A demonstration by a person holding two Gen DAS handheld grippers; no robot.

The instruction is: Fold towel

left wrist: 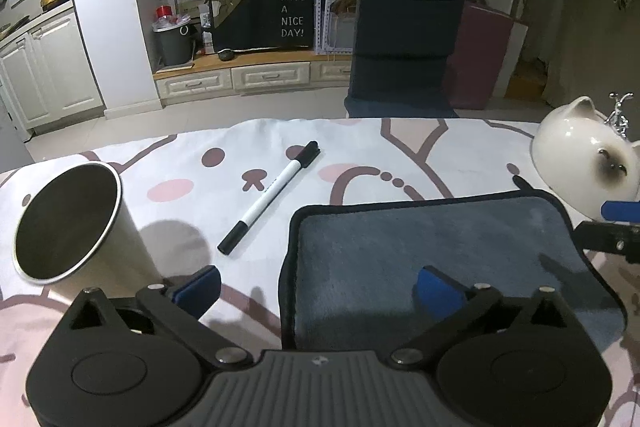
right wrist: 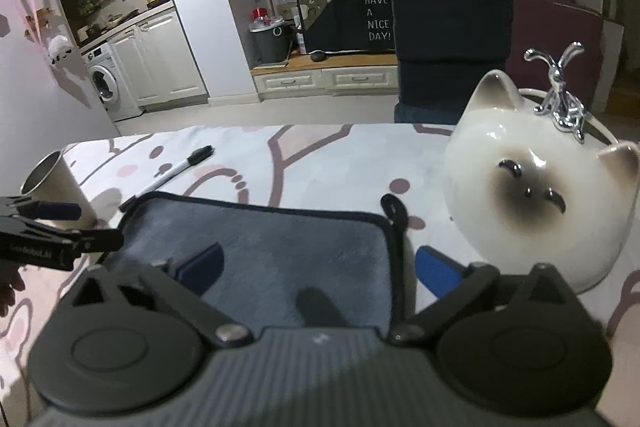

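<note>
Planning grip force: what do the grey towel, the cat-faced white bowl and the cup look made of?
Grey towel with dark edging: soft plush fabric, matte, fuzzy nap. Cat-faced white bowl: likely glazed ceramic, with glossy highlights. Cup: probably metal inside, given its dull grey sheen and thin bright rim; pale matte outside.

Table cover (left wrist: 340,147), white with pink and brown cartoon print, spans the work surface. Metal cup (left wrist: 68,223) stands at the left, interior dark, mouth tilted toward the left wrist camera. Black-and-white marker pen (left wrist: 270,197) lies diagonally, capped, apart from the cup. Ceramic cat-face bowl (right wrist: 536,195) sits at the right; a chrome ornament (right wrist: 560,95) shows behind its rim. Background: dark chair (left wrist: 404,39), grey bin (left wrist: 174,43), "HAVE A NICE DAY!" cloth (left wrist: 292,15).
</note>
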